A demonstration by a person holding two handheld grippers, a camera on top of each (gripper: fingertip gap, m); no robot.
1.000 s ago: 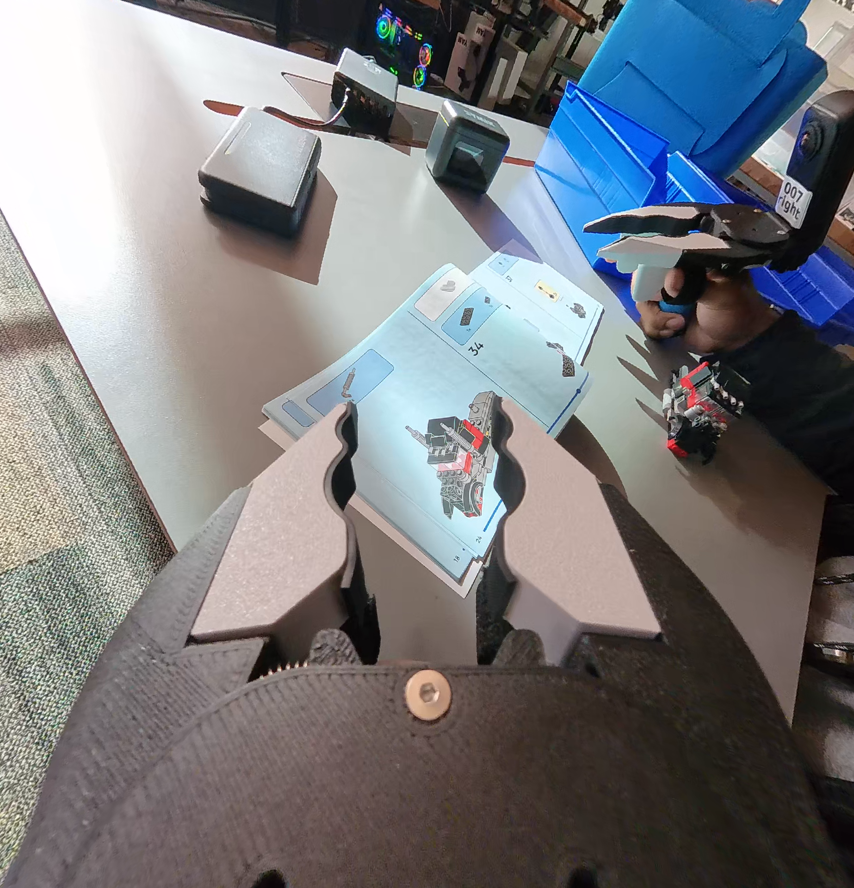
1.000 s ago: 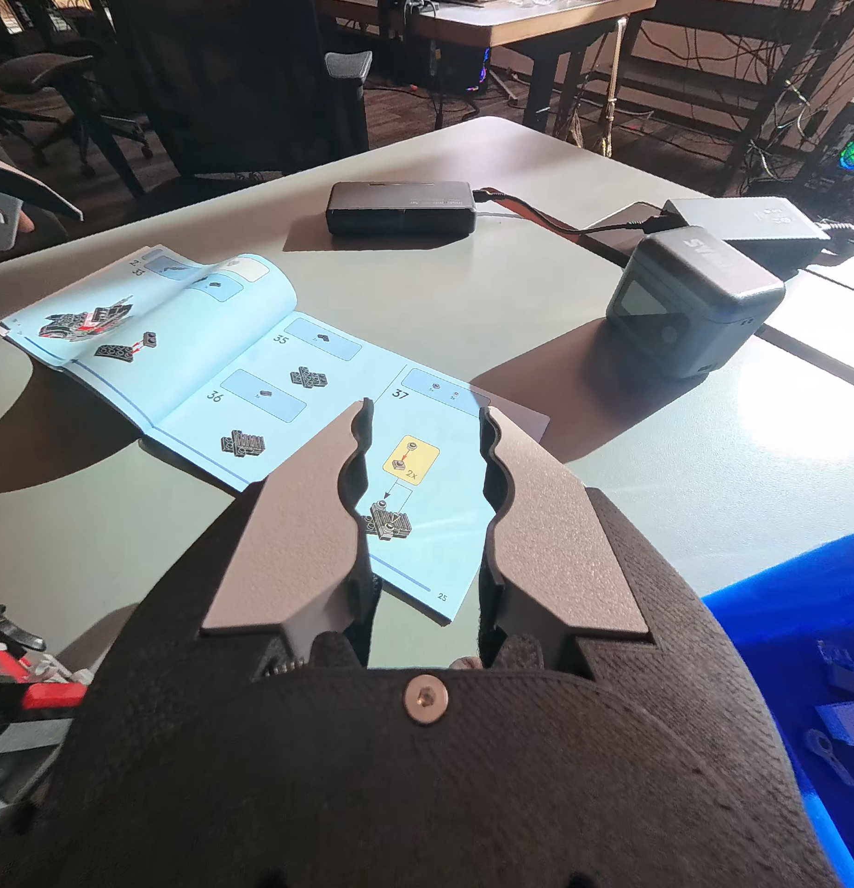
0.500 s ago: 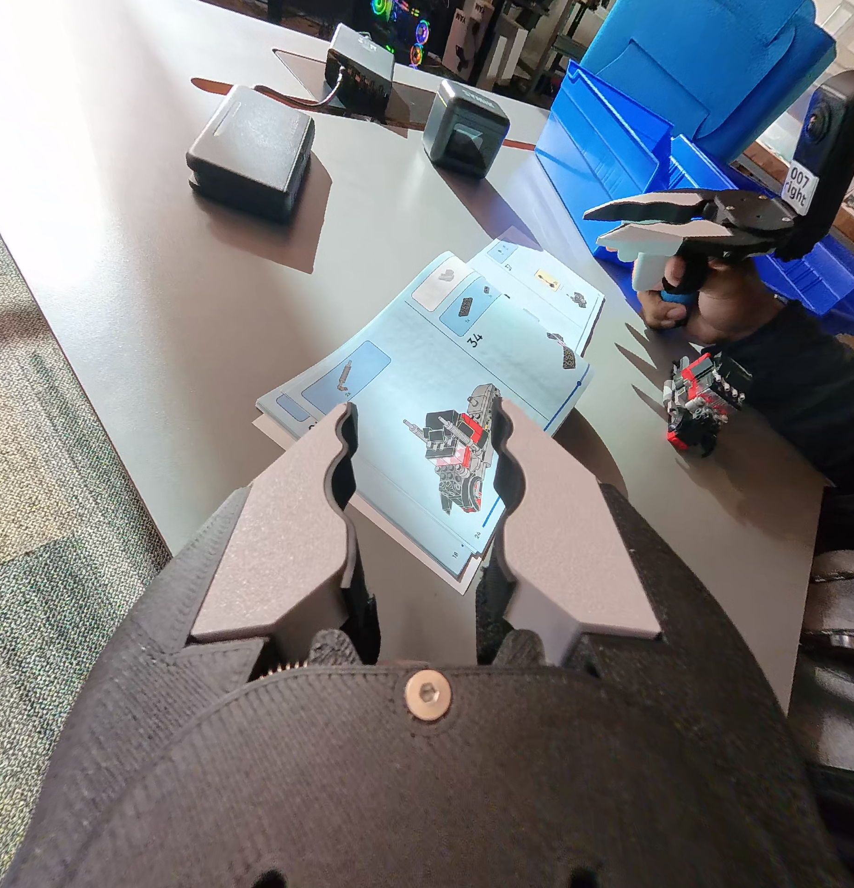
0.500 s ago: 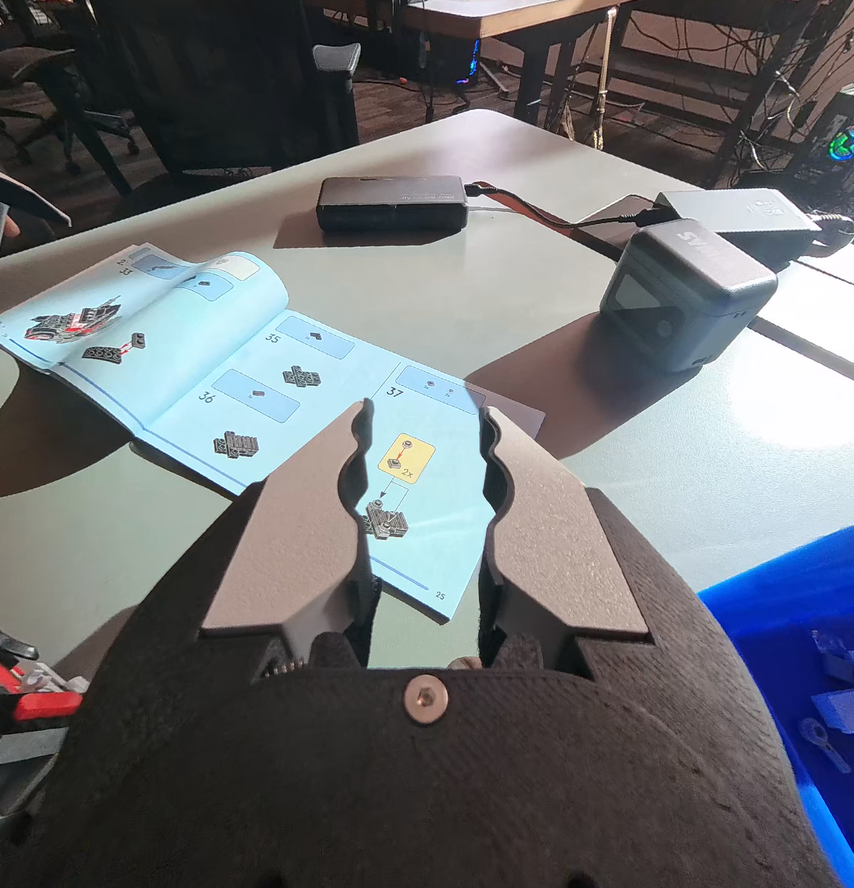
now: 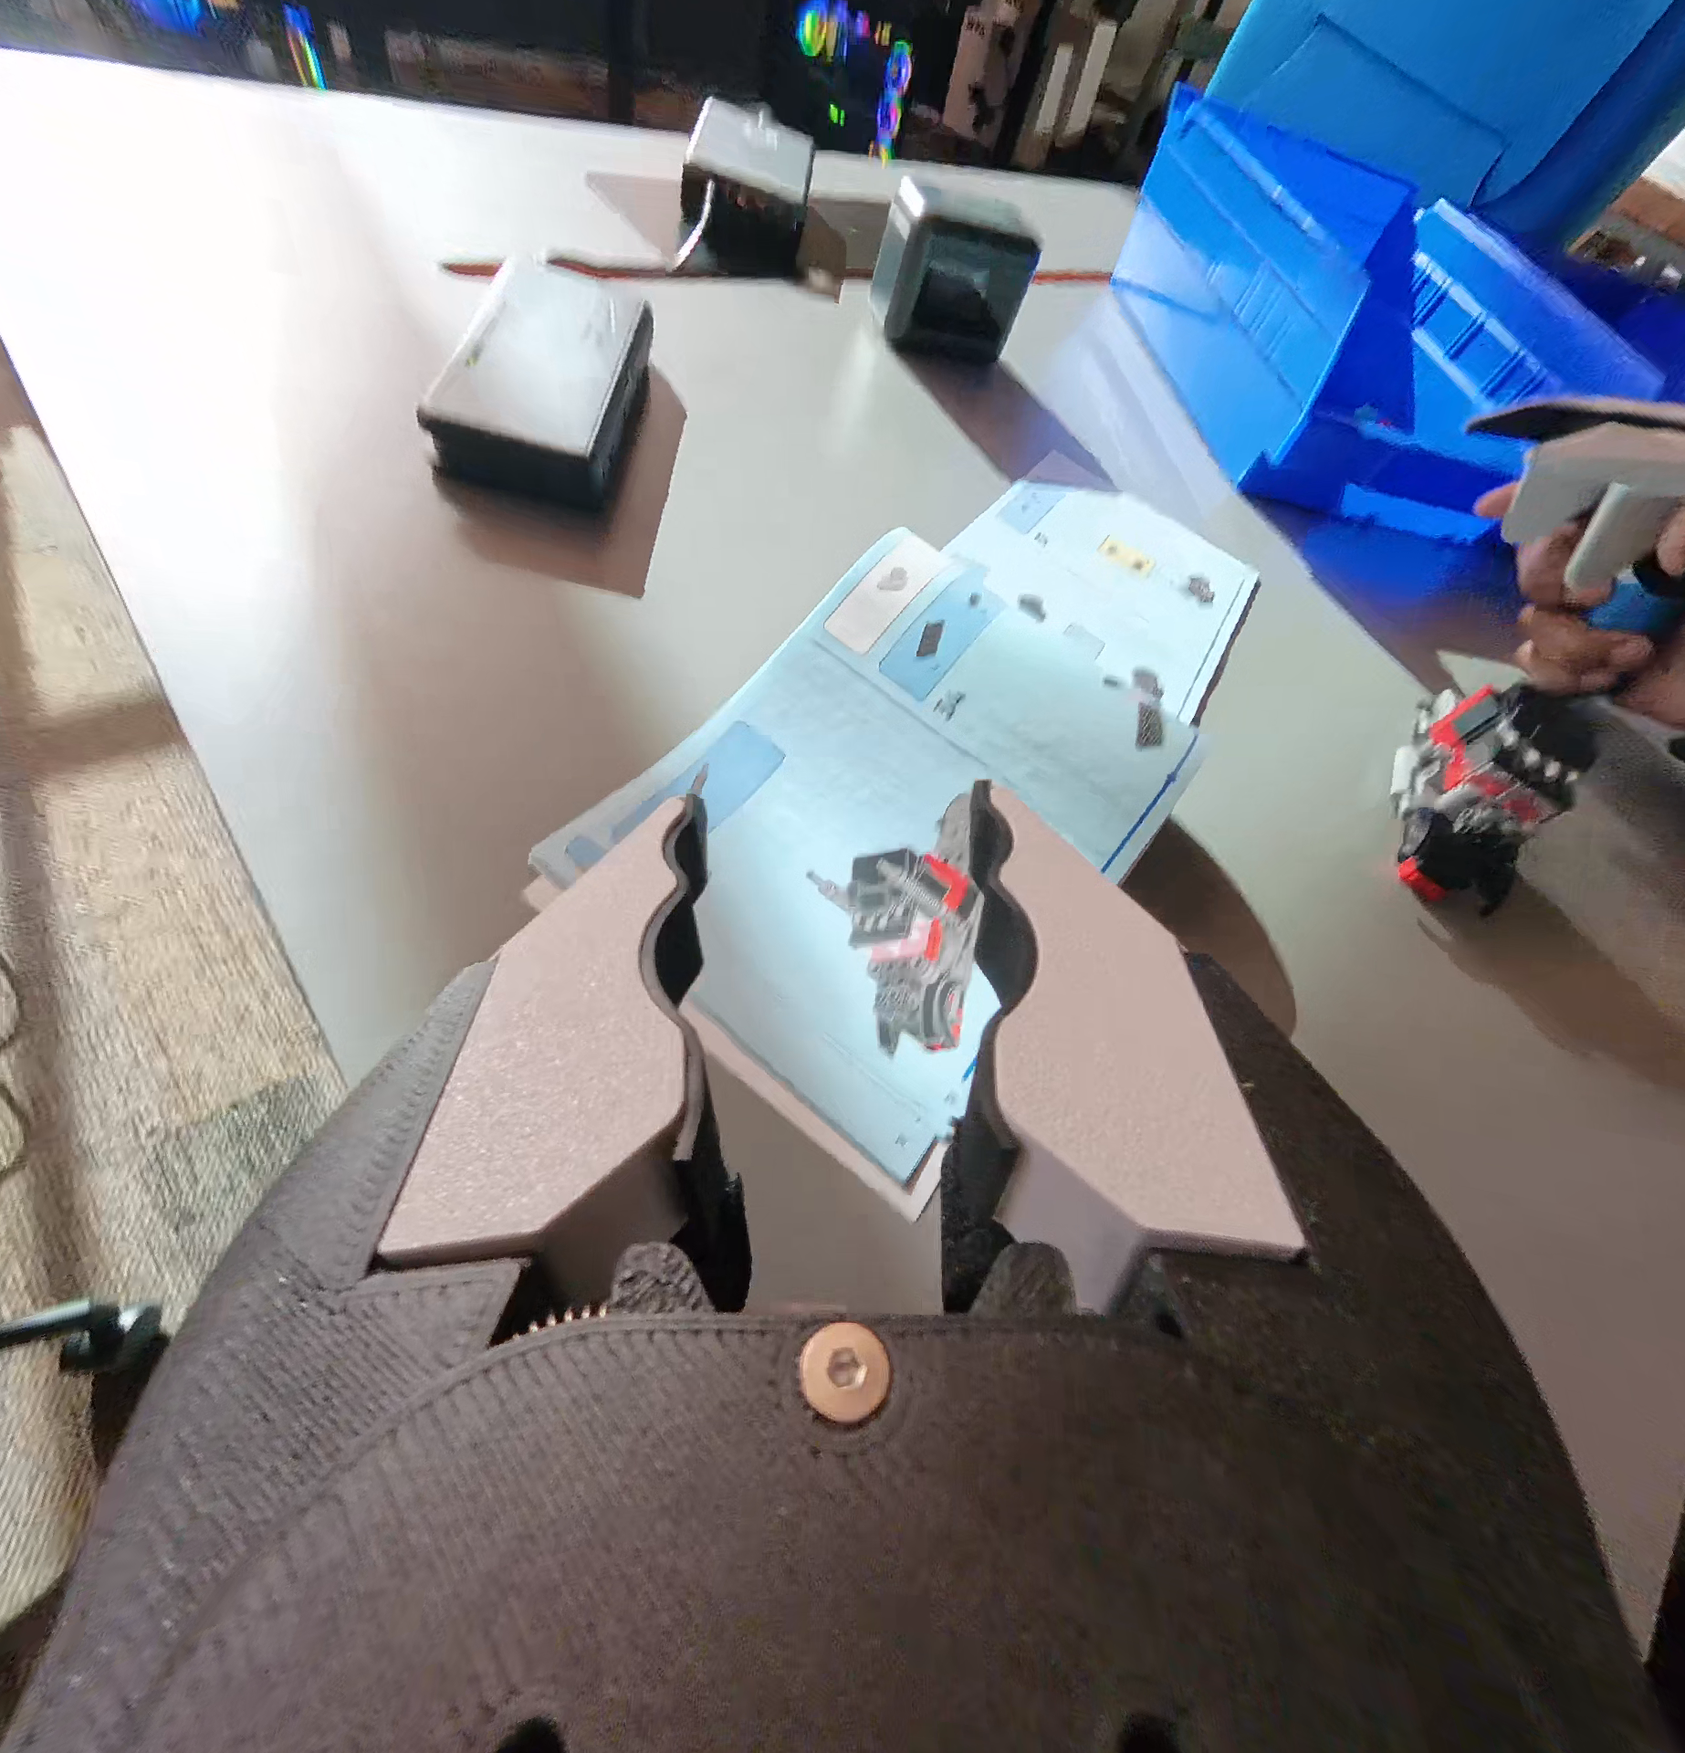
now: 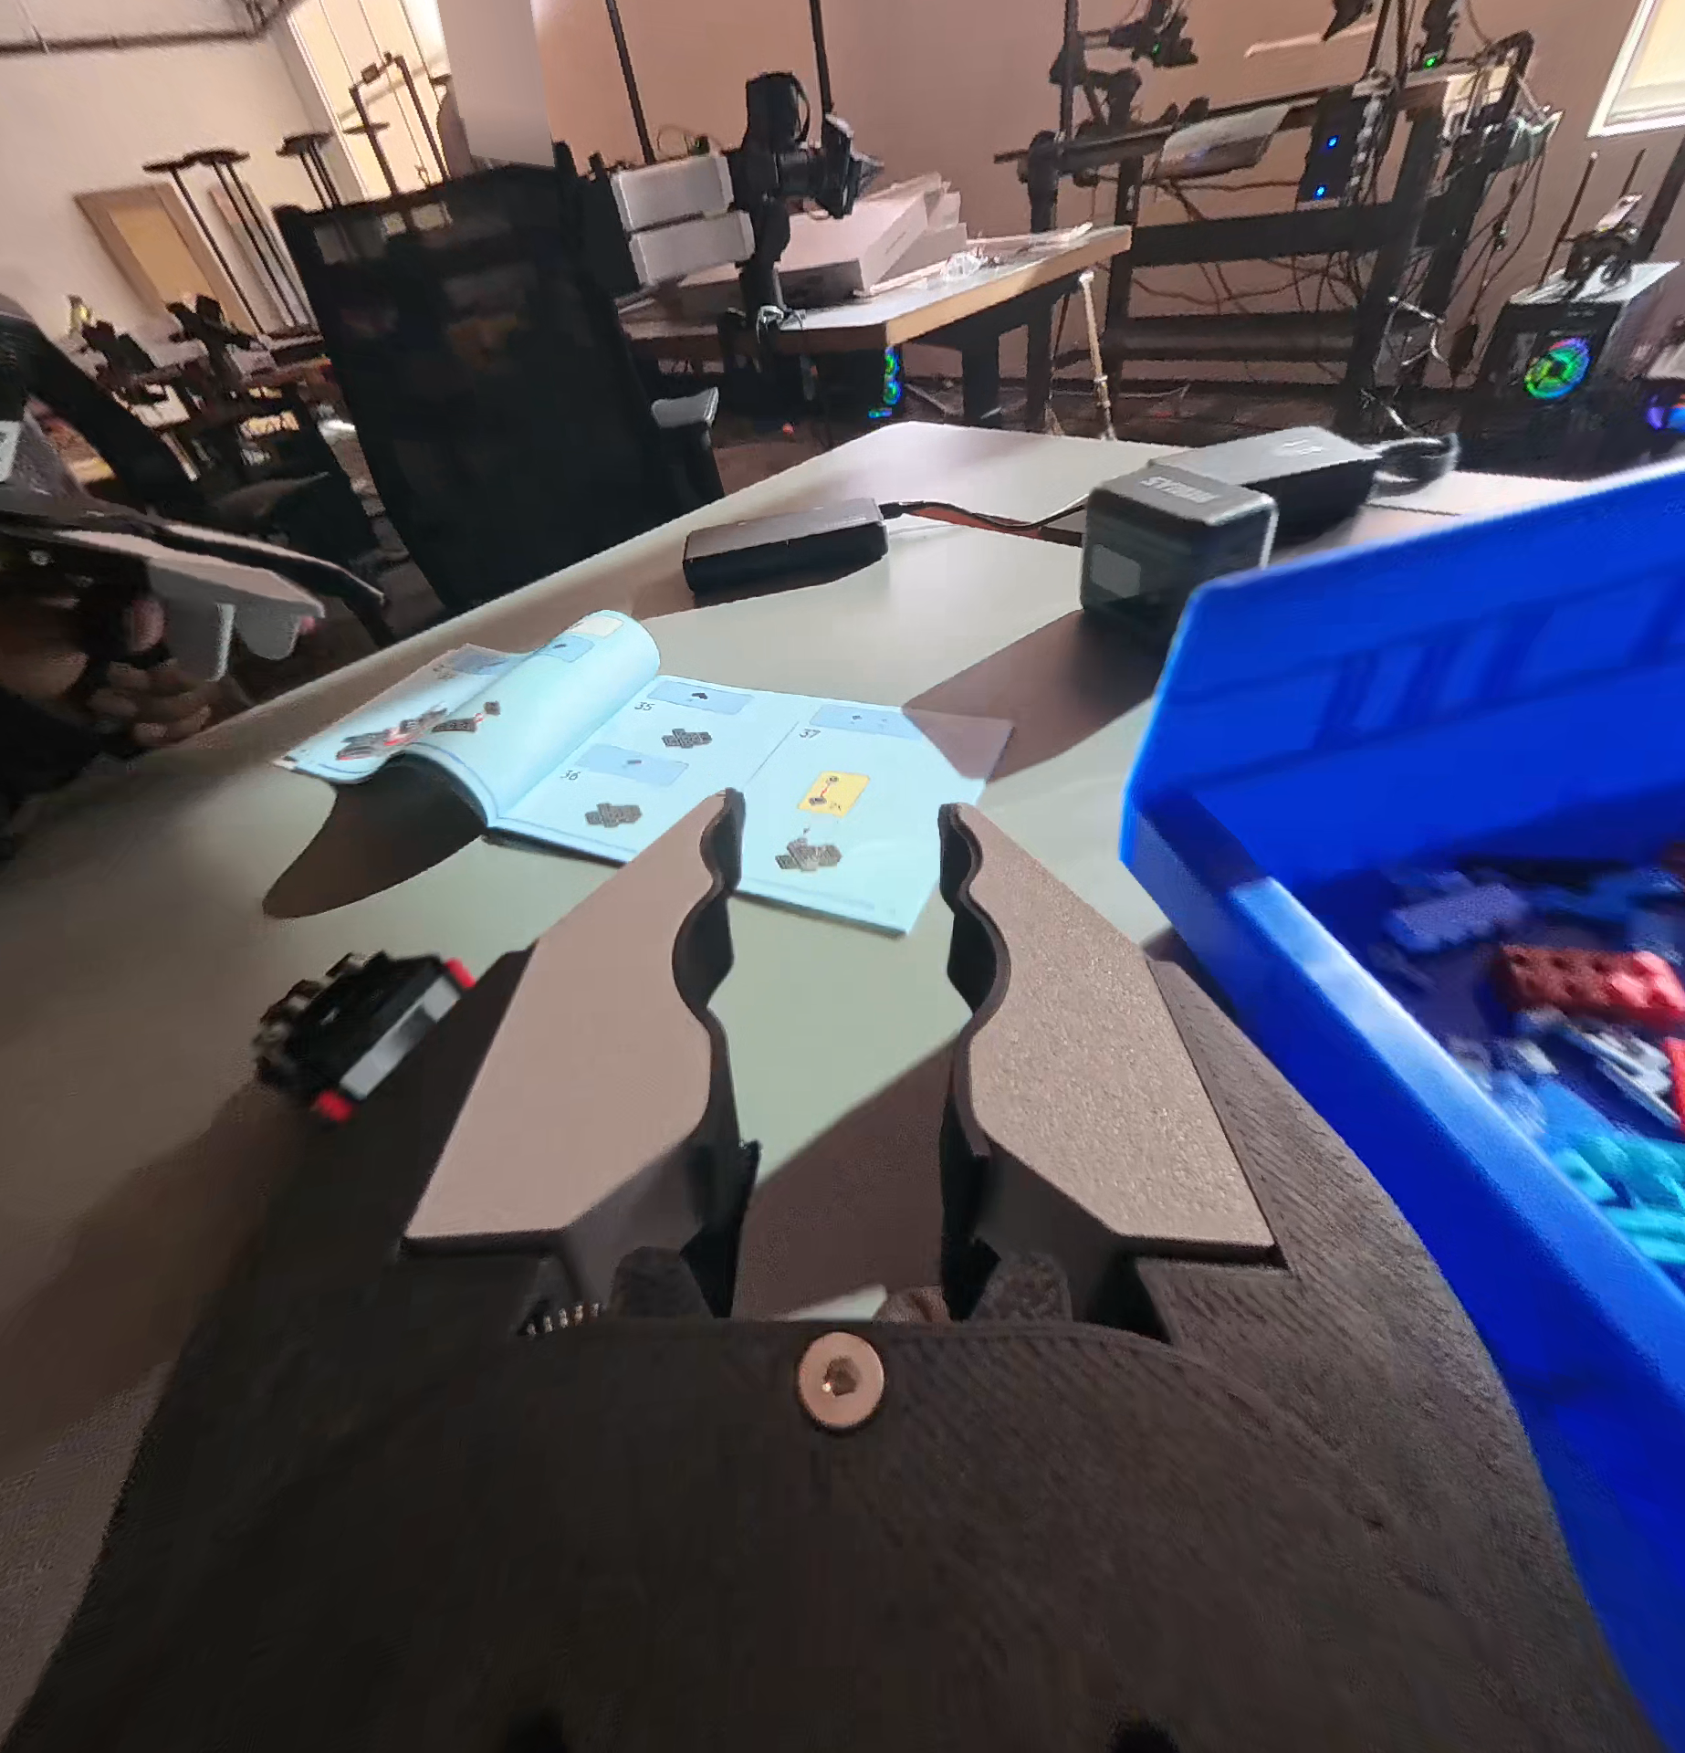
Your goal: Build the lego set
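The partly built black, red and grey lego vehicle (image 6: 360, 1029) sits on the grey table (image 6: 156, 911), just left of the right gripper (image 6: 834, 825), whose jaws stand apart and empty. In the left wrist view the vehicle (image 5: 1474, 802) lies well to the right of the left gripper (image 5: 834, 806), which gapes empty above the open pale-blue instruction booklet (image 5: 924, 749). The vehicle's long axis runs roughly toward the booklet. Only the right wrist view shows loose bricks inside the blue plastic bin (image 6: 1313, 958).
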